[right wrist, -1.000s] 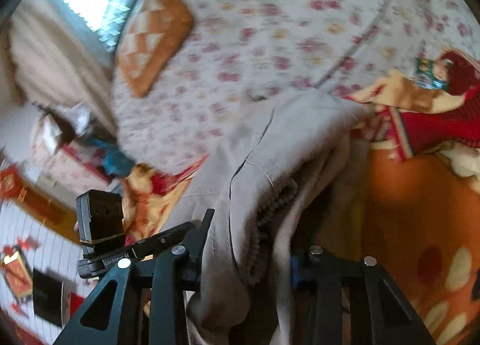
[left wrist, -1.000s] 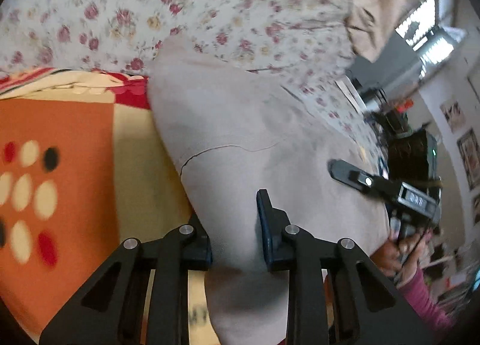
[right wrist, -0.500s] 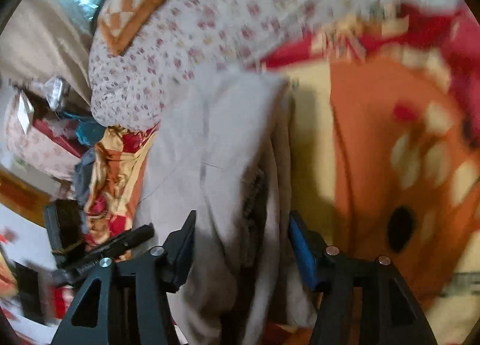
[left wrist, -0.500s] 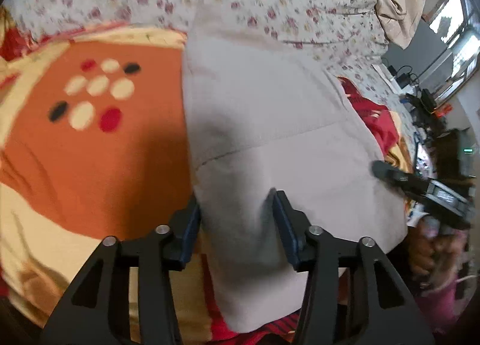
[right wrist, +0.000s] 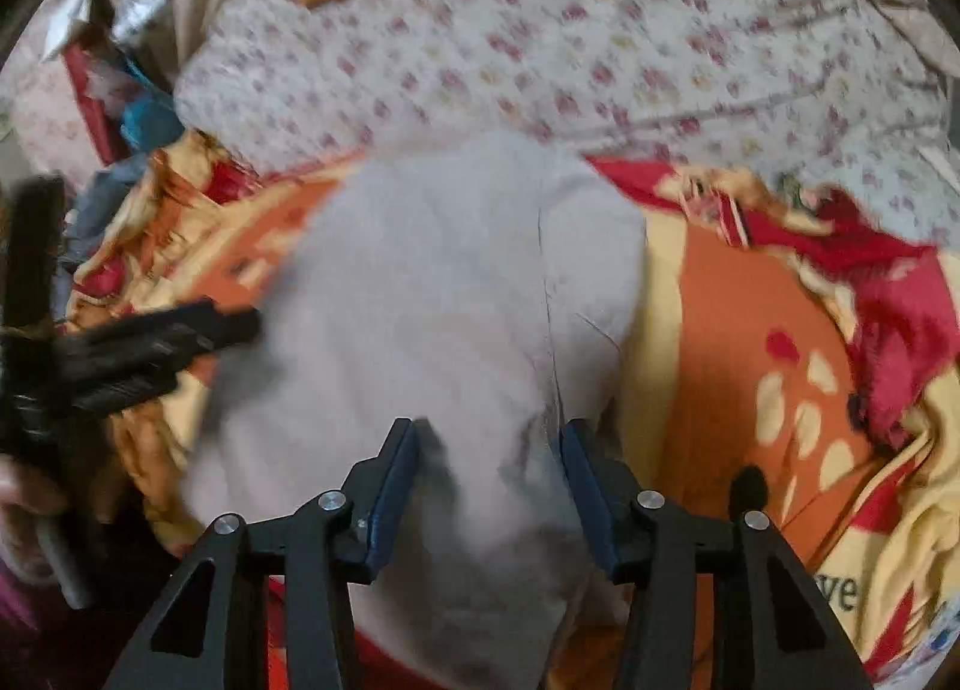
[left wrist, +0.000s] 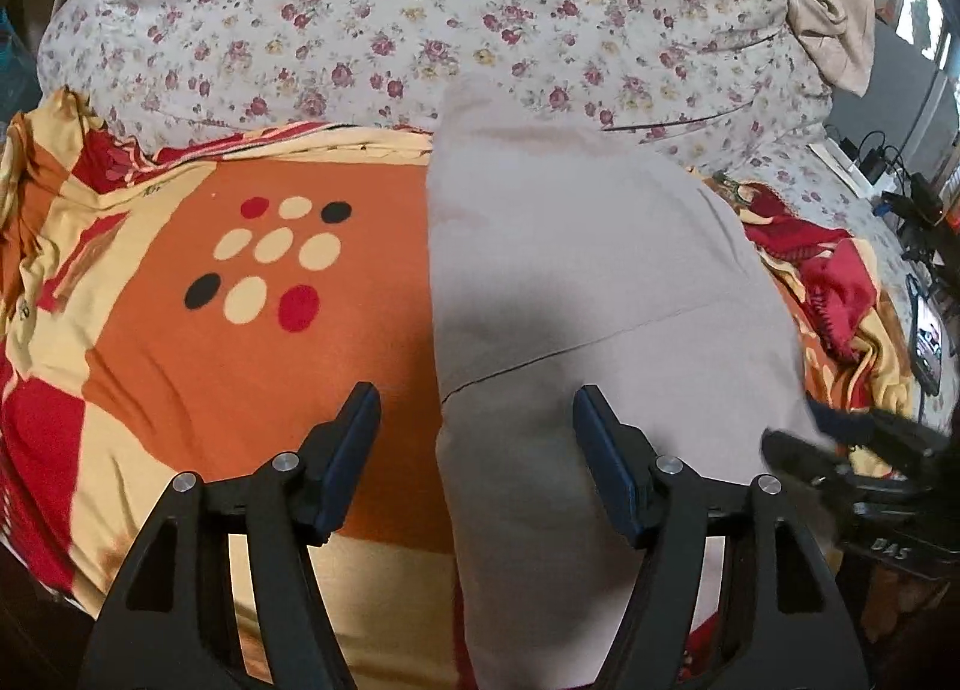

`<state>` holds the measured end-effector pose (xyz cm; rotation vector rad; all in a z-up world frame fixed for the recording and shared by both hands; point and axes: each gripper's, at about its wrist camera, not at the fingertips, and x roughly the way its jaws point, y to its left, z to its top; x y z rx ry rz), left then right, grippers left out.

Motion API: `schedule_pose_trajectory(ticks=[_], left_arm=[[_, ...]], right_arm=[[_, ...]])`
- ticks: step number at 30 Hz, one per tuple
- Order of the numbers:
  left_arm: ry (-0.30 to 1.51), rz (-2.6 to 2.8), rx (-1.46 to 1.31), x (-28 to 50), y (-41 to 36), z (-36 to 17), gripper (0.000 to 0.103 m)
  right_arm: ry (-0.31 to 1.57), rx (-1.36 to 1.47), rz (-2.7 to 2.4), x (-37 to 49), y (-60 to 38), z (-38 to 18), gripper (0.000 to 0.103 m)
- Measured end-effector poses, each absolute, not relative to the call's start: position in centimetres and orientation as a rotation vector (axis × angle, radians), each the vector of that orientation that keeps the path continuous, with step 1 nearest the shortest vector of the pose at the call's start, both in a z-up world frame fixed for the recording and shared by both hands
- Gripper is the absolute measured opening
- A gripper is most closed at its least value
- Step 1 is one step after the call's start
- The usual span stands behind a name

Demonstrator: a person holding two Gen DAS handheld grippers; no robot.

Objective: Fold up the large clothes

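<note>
Left wrist view: left gripper jaws stand wide and have just been opening; nothing gripped. The folded beige garment lies flat on the orange patterned blanket, its left edge running between the jaws, so one pad hangs over blanket and the other over cloth, neither pressing. Long axis of the garment runs away from the camera toward the floral quilt, roughly along the line both grippers point.

Right wrist view (blurred): right gripper jaws part open and have just closed a little; the garment's near end sits between the pads, but I can't see them pinching it, so it reads as released. A seam runs lengthwise near the right-hand pad.

Both grippers sit at the near end, left gripper on the left edge, right gripper nearer the middle and right edge. Likely next: regrip the near end and fold it away along the long axis, or smooth it.
</note>
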<state>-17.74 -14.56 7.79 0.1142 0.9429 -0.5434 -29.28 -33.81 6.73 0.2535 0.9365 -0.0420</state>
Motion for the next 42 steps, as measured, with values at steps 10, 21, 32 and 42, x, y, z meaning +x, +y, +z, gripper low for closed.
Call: schedule_pose_trajectory(ticks=[10,21,32,42], left_arm=[[0.865,-0.500,0.144,-19.7,-14.7,8.7,0.067],[0.804,-0.490,0.135,-22.2,-14.2,10.5,0.067],[0.780,-0.472,0.144,-23.1,-14.4,10.6,0.067],[0.787,-0.465,0.145,-22.7,-14.4,10.2,0.067]], right_arm=[[0.862,0.401,-0.059,-32.4,-35.1,8.1,0.050],[0.769,0.278,-0.220,-33.3,-32.2,11.8,0.079],[0.771,0.251,-0.248,-32.7,-31.3,12.0,0.083],[0.788,0.256,-0.251,-32.1,-31.2,11.3,0.083]])
